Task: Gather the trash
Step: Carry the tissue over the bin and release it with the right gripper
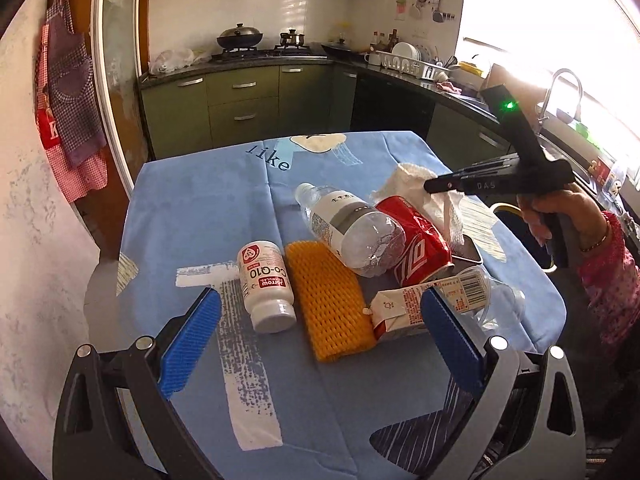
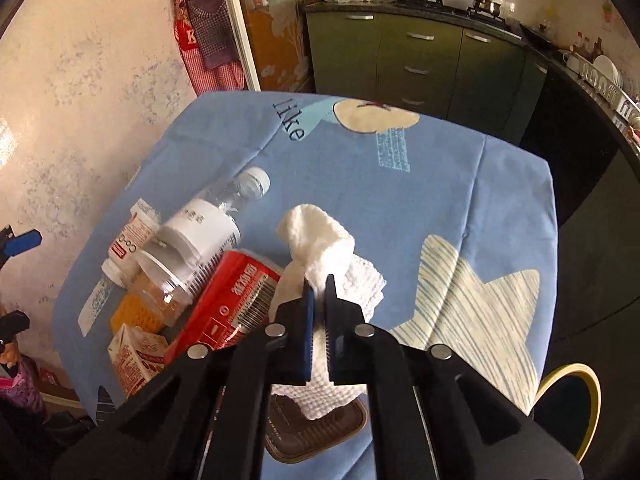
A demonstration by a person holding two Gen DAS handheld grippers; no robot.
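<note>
Nearest in the right wrist view, the right gripper (image 2: 319,286) has its two blue-padded fingers (image 2: 308,320) drawn almost together, pinching a fold of the crumpled white paper towel (image 2: 320,248), which bunches up just beyond the tips and spreads out below them over a dark brown tray (image 2: 320,432) at the near edge of the bench (image 2: 460,184). Just left of the towel, touching it, lies a crushed red can (image 2: 228,300) on its side, and against the can leans a clear plastic bottle (image 2: 196,240) with a white label, its cap pointing away toward the far side. In the left wrist view, the left gripper (image 1: 320,316) hangs with its blue pads (image 1: 192,340) spread wide apart and nothing between them but the bench cloth (the trash lies just ahead of its tips). Between and just beyond the pads sit a white pill bottle (image 1: 266,284) on its side, an orange foam net sleeve (image 1: 332,300) beside it, and a small milk carton (image 1: 408,308) close to the right pad, with some clear crumpled plastic (image 1: 500,300) next to it. Farther off, the same view shows the right gripper from the side, held by a hand (image 1: 560,212) in a pink patterned sleeve, its tip at the towel behind the can. Beyond the bench stand green kitchen cabinets (image 1: 240,96) with a wok (image 1: 240,36) on the stove.
</note>
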